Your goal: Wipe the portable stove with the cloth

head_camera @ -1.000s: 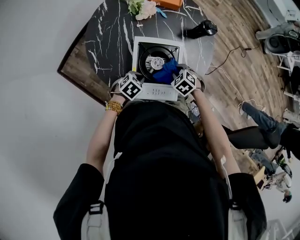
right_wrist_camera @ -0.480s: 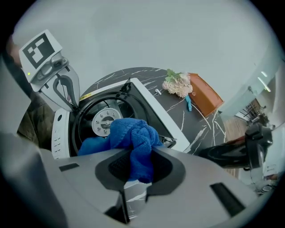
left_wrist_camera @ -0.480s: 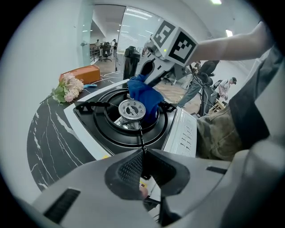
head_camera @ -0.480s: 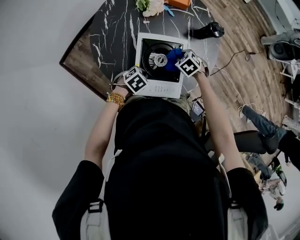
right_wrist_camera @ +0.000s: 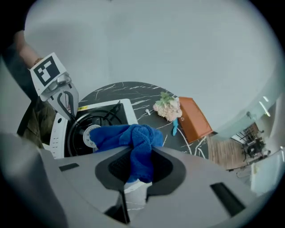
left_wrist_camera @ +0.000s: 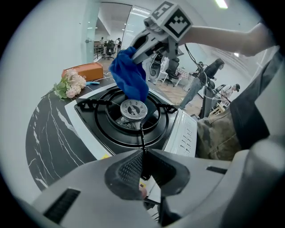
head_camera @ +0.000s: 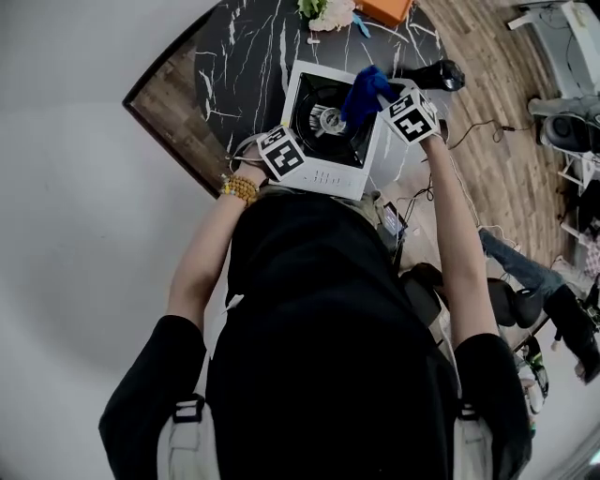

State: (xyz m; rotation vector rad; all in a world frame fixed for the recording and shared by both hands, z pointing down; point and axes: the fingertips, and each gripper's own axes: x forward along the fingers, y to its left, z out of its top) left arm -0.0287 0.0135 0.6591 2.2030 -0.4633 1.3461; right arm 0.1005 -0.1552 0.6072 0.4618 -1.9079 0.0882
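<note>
The portable stove point(head_camera: 323, 178) is white with a black top and a round burner point(left_wrist_camera: 133, 108), and it stands on a black marble table point(head_camera: 234, 56). My right gripper point(head_camera: 382, 97) is shut on a bunched blue cloth point(head_camera: 364, 92), which hangs in the air over the stove's far right side. The right gripper view shows the cloth point(right_wrist_camera: 133, 138) pinched between the jaws of my right gripper point(right_wrist_camera: 138, 167). My left gripper point(head_camera: 292, 139) points down at the stove's near left edge. Its jaws point(left_wrist_camera: 143, 153) are shut with nothing visibly held.
A small bunch of flowers point(head_camera: 328, 11) and an orange box point(head_camera: 386, 9) lie at the table's far side. A black object point(head_camera: 441, 73) sits near the right edge. Beyond it is wooden floor with a cable point(head_camera: 469, 127). The table's near edge runs just below the stove.
My right gripper has lifted the blue cloth off the burner area and carried it up toward the stove's far right. The left gripper has stayed at the near left edge.
</note>
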